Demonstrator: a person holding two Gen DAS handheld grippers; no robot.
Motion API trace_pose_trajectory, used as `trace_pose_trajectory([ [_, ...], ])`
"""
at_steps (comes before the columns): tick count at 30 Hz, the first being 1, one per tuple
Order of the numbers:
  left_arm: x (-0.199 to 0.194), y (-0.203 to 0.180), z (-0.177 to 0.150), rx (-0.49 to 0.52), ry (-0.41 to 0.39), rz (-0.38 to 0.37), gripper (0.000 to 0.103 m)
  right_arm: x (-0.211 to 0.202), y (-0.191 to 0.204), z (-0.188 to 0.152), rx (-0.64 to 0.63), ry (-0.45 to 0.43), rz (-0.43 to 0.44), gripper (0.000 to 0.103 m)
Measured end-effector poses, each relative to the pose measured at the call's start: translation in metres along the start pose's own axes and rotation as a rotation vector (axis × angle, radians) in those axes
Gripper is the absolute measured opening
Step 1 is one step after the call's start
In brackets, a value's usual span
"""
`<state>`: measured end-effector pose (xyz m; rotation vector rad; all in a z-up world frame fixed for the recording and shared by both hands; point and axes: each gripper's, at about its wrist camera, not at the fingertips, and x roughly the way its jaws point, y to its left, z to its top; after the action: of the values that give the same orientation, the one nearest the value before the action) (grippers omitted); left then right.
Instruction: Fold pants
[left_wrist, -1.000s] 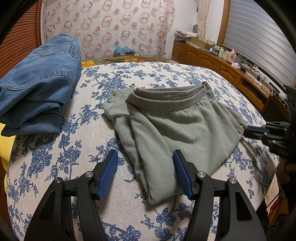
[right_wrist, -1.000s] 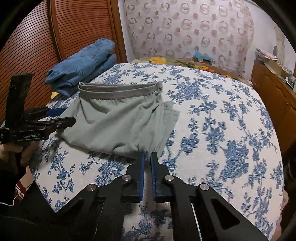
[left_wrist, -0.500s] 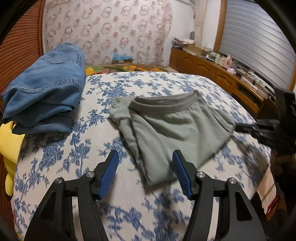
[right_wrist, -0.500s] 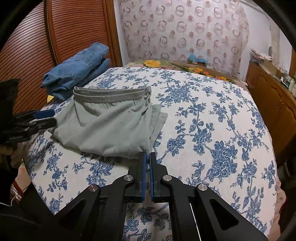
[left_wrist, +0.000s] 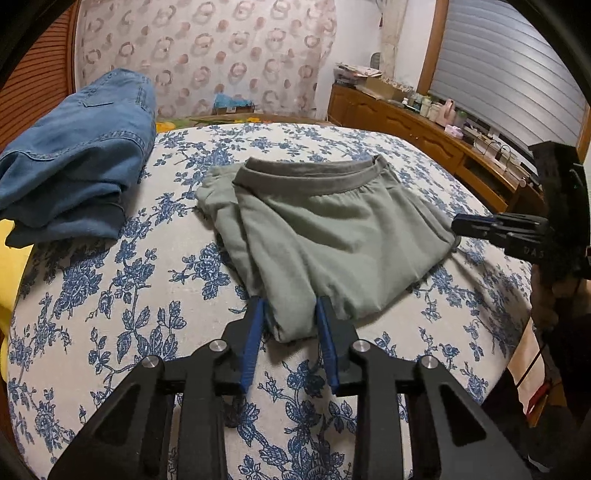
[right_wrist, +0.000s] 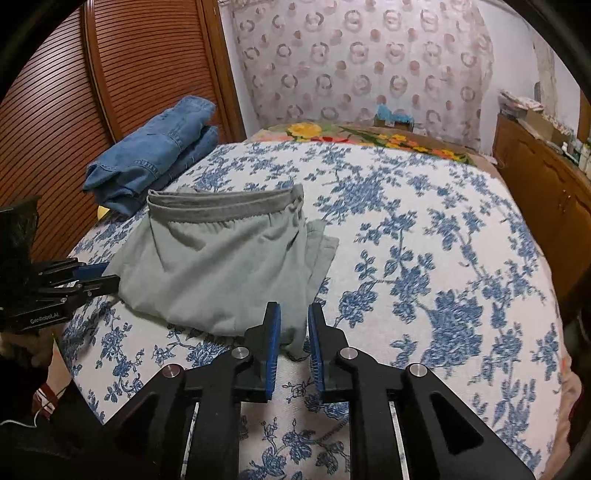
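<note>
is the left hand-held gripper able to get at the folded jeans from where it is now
Probably yes. The left hand-held gripper, jaws closing around a corner of the green pants, would have to let go first. The jeans lie beyond, on the bedspread, with nothing between.

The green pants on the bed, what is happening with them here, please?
A person holds a gripper in each hand and is folding the green pants on the flowered bedspread. The left gripper is closing around one near corner, cloth between its fingers. The right gripper is opening at the other near corner. The pants lie already folded, waistband at the far side. Folded jeans sit apart, further back.
</note>
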<state>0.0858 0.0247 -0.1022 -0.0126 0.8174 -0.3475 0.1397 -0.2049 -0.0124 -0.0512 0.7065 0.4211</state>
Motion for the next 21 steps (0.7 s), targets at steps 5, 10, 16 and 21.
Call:
trace_pose_trajectory([
  [5,-0.001,-0.001,0.0,-0.003,-0.01,-0.017,0.014,0.015,-0.003,0.0,0.027,0.038,0.039,0.016],
  [10,-0.014,0.002,0.003,-0.023,-0.071,-0.012,0.012,0.017,-0.006,0.003,0.022,0.048,0.088,0.004],
  [16,-0.031,0.014,0.007,-0.045,-0.109,-0.004,0.011,-0.004,-0.007,0.0,0.007,-0.017,0.051,0.002],
  [21,-0.036,0.014,0.001,-0.041,-0.093,-0.016,0.011,-0.013,0.0,-0.01,-0.002,-0.013,0.054,0.002],
])
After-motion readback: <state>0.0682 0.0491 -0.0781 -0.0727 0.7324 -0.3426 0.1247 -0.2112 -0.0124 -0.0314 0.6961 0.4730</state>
